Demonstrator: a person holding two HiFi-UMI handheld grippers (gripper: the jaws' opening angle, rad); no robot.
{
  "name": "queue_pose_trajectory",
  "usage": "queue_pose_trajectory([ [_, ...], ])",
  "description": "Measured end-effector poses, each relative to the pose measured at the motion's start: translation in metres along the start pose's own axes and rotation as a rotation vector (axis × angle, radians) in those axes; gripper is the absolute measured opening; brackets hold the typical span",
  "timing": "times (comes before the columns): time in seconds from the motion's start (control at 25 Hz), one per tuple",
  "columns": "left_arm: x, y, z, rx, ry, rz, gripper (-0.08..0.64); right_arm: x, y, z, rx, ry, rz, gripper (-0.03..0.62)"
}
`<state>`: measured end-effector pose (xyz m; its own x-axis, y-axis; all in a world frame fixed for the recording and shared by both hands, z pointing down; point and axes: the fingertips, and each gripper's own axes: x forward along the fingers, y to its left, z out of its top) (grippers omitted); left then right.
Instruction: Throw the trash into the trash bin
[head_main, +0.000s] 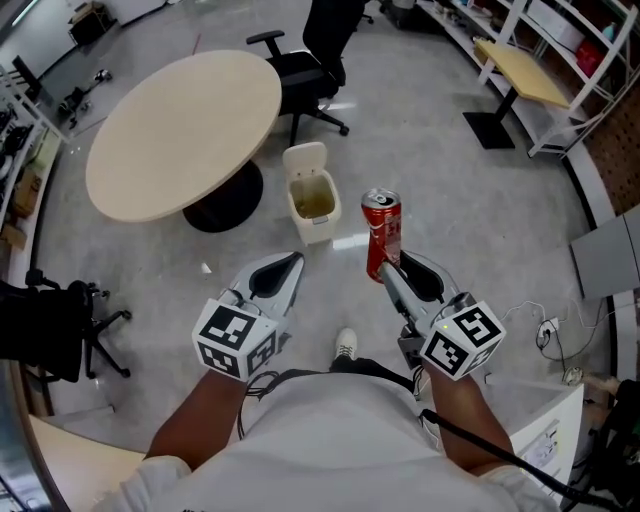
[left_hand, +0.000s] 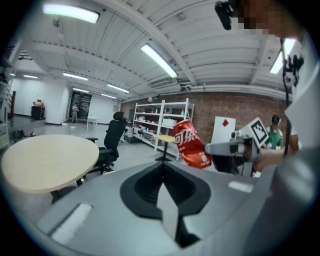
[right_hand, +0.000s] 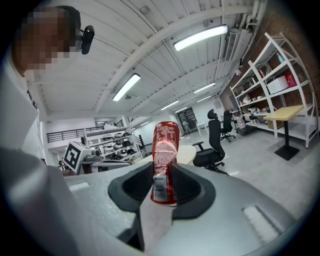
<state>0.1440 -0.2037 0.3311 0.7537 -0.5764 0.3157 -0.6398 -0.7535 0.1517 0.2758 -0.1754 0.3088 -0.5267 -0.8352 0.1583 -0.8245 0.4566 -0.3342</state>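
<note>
1. The right gripper (head_main: 386, 268) was clenched on a red can (head_main: 382, 229). It held the can upright by its lower end, and most of the can stood clear above the jaws.
2. The left gripper (left_hand: 162, 167) was closed with nothing between its jaws, and was held level beside the right one.
3. The bin (head_main: 318, 228) stood on the floor ahead of the person, just beside the round table (head_main: 180, 125). Its lid was tipped up at the back and its mouth was open. The can was in the air, short of the bin and a little to its right in the head view.
4. Risk: because the grip was so low on the can, it could swing or slip between the pads if the hand moved sharply. The can looked dented, which would make the hold less even.
5. Risk: the bin's mouth was narrow. If the jaws let go before the can was over it, or if the can were tossed from where it was, it would probably hit the rim or the floor.
6. Risk: the bin looked light. A gripper reaching in at an angle could knock the lid shut or push the bin over.
7. Risk: tilting the can on the way could spill any drink left inside.
</note>
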Motion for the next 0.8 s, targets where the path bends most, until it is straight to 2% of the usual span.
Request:
queue_pose_trajectory([
  [0.4, 0.034, 0.003, 0.007, -0.057, 0.004, 0.07, 0.008, 0.012, -0.041, 0.005, 0.012, 0.014, 0.079, 0.109],
  [0.8, 0.042, 0.012, 0.005, -0.047, 0.035, 0.126, 0.008, 0.029, -0.061, 0.006, 0.026, 0.03, 0.121, 0.109],
])
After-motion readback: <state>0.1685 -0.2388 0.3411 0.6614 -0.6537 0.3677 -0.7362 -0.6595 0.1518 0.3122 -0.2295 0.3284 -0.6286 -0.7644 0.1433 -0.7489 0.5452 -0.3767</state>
